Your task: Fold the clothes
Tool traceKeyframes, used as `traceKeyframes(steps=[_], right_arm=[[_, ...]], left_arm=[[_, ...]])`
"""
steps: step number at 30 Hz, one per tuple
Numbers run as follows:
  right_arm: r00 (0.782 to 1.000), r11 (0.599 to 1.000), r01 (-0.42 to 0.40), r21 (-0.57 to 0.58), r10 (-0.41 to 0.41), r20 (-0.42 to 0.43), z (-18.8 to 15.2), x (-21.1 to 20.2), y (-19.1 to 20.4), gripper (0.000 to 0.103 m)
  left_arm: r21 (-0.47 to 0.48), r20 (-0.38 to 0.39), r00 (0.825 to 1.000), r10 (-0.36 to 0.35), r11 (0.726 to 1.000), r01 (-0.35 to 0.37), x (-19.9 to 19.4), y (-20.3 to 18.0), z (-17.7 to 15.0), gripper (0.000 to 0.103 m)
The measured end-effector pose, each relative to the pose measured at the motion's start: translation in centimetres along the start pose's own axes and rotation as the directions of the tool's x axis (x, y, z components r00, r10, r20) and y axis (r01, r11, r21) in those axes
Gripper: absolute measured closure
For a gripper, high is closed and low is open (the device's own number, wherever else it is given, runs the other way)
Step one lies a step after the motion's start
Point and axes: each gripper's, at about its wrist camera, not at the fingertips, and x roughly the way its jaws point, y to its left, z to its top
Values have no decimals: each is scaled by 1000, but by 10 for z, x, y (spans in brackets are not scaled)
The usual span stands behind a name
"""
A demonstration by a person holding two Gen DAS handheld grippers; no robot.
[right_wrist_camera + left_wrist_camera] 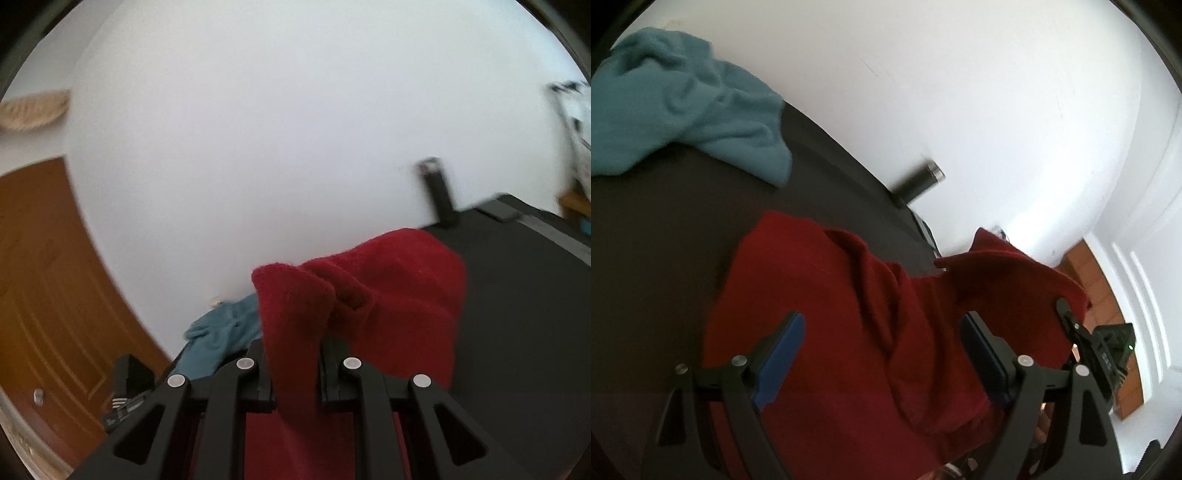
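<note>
A dark red cloth (849,332) lies partly on the black table (665,229). My left gripper (882,328) is open just above it, blue pads on either side of the fabric, holding nothing. My right gripper (293,350) is shut on an edge of the red cloth (399,295) and holds that edge lifted off the table. The right gripper also shows at the right of the left wrist view (1071,321), with the cloth draped from it. A teal garment (683,103) lies crumpled at the far left of the table; it also shows in the right wrist view (221,332).
A dark cylindrical bottle (918,181) stands at the table's back edge by the white wall (997,92); it also shows in the right wrist view (437,195). A brown wooden door (48,277) is to the left of that view. A flat dark object (498,212) lies at the table's far corner.
</note>
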Motion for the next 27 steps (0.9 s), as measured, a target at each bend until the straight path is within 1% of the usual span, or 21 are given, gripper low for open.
traceKeyframes(steps=[4,7,11,13,15,17,19,21,23,24,27], right_arm=[[996,989,-81,-120,76,-46,-16,28,52,87],[988,968,-134,-211,115,-99,-38,49,90,87],[976,919,-175,-353,115,-182,-80,80,132,87],[964,895,-199,-399,105,-246,-103,95,145,87],[951,868,-209,-450,73,-301,-127,106,153,87],[944,836,-210,-507,38,-329,-148,111,159,87],[939,817,-209,-537,14,-344,-164,113,160,87],[927,802,-220,-555,-5,-376,-176,118,159,87],[919,789,-223,-572,-27,-394,-188,122,150,87],[917,778,-222,-587,-37,-396,-194,123,147,87],[926,731,-216,-647,-57,-374,-205,119,148,87]], left_arm=[[-46,36,999,16,999,-14,-17,19,3,14],[-86,62,998,28,996,-23,-33,35,4,14],[-132,104,993,60,990,-46,-55,55,5,14],[-152,122,990,76,987,-58,-65,64,5,14],[-171,136,986,93,983,-69,-74,72,6,14],[-187,145,984,106,979,-78,-80,80,7,13],[-203,149,982,112,976,-80,-81,86,8,13],[-208,144,983,113,975,-81,-80,88,9,13],[-200,135,985,110,976,-82,-78,88,9,13],[-192,128,986,109,978,-83,-77,87,8,13],[-173,108,988,107,981,-87,-70,81,7,13]])
